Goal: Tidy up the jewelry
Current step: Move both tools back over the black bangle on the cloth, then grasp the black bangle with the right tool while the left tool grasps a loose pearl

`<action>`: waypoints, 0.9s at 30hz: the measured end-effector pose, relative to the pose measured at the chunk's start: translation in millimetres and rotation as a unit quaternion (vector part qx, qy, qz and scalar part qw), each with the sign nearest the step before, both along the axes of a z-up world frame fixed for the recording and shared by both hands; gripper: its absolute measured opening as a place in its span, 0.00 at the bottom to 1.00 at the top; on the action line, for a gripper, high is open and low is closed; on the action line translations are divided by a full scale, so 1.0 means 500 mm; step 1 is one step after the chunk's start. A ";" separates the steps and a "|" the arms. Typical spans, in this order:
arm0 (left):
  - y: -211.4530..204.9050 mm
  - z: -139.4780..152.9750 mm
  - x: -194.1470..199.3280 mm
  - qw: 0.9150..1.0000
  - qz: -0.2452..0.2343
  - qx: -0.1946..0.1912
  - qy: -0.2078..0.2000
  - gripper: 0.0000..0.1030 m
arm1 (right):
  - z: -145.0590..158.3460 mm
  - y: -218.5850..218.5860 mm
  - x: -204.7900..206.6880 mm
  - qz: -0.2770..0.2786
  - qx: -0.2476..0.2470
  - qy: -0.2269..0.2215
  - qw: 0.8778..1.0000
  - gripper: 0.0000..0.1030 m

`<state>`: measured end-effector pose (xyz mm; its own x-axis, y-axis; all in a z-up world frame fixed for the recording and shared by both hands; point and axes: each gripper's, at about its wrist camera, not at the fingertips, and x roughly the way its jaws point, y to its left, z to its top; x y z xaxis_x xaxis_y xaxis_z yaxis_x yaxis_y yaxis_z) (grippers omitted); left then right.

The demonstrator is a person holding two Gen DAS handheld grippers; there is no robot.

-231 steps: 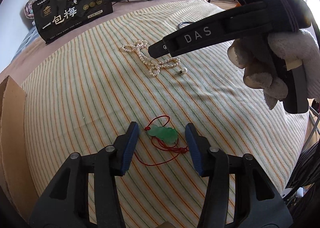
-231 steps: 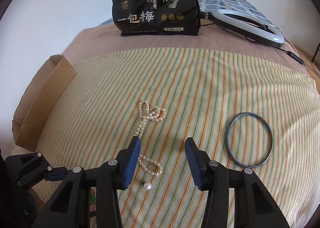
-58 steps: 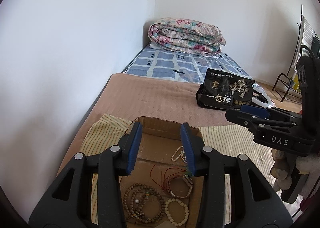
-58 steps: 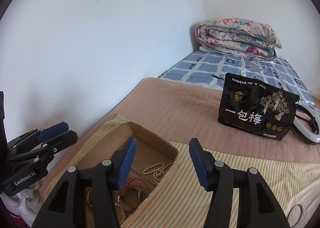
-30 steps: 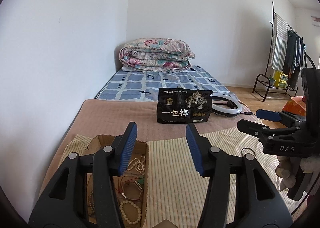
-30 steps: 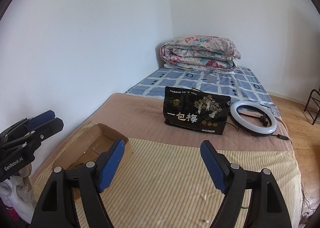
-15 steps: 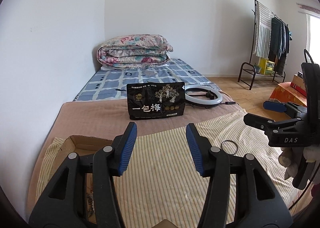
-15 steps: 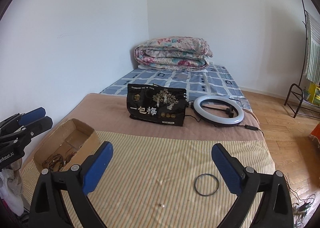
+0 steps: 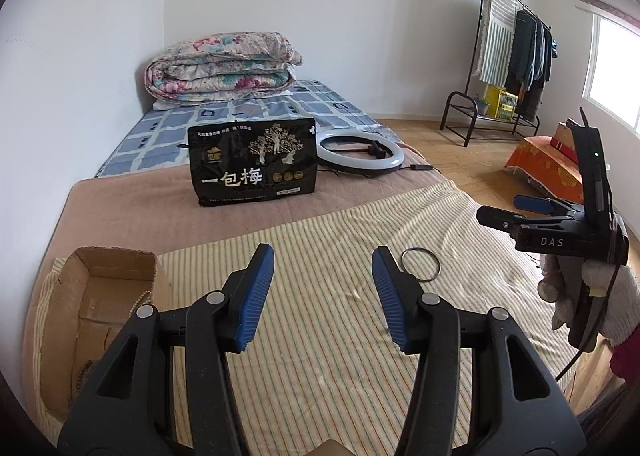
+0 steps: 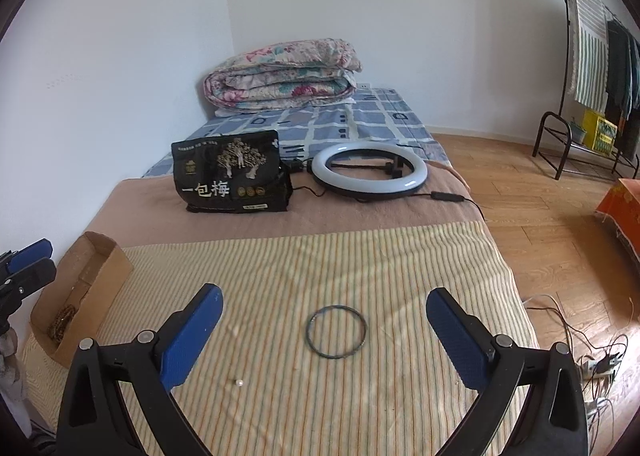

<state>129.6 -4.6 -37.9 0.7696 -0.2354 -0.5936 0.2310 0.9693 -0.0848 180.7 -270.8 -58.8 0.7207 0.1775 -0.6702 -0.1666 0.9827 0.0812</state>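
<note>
A dark thin bangle (image 10: pixel 336 357) lies flat on the striped cloth (image 10: pixel 360 256), and in the right wrist view it shows between the fingers of my right gripper (image 10: pixel 325 290). That gripper hovers above it, open very wide, touching nothing. A small pearl piece (image 10: pixel 239 383) lies on the cloth near its left finger. My left gripper (image 9: pixel 323 250) hangs open and empty over the cloth, with the bangle (image 9: pixel 439 266) just right of its right finger. The cardboard box (image 9: pixel 100 256) at the left edge holds beads and a pearl strand (image 9: pixel 141 301).
A black snack bag (image 10: pixel 230 180) stands upright behind the cloth, with a ring light (image 10: pixel 368 172) and its cable beside it. A folded quilt (image 10: pixel 280 72) lies by the far wall. Right of the bed are wooden floor, loose cables (image 10: pixel 592 360) and a clothes rack (image 9: pixel 508 56).
Both views have swung right, from the box to the striped cloth. The right jaws have spread wider, and the bangle now shows between them. The left jaws keep the same gap.
</note>
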 end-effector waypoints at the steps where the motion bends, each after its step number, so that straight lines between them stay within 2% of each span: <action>1: -0.008 -0.007 0.001 1.000 -0.007 0.000 0.003 0.51 | -0.011 -0.009 0.006 -0.004 0.001 0.007 1.000 1.00; 15: -0.104 -0.131 0.031 0.994 -0.086 0.010 0.072 0.51 | -0.147 -0.047 0.051 0.002 -0.009 0.064 0.998 1.00; 23: -0.171 -0.226 0.040 0.982 -0.137 0.043 0.121 0.51 | -0.204 -0.027 0.064 0.026 -0.031 0.066 0.997 1.00; 27: -0.193 -0.261 0.043 0.977 -0.158 0.060 0.131 0.51 | -0.232 -0.025 0.079 0.031 -0.028 0.076 0.996 1.00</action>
<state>151.1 -101.1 -168.2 0.4886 -0.3534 -0.7977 0.5051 0.8601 -0.0716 220.1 -283.2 -174.6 0.5998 0.1768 -0.7804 -0.2166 0.9747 0.0543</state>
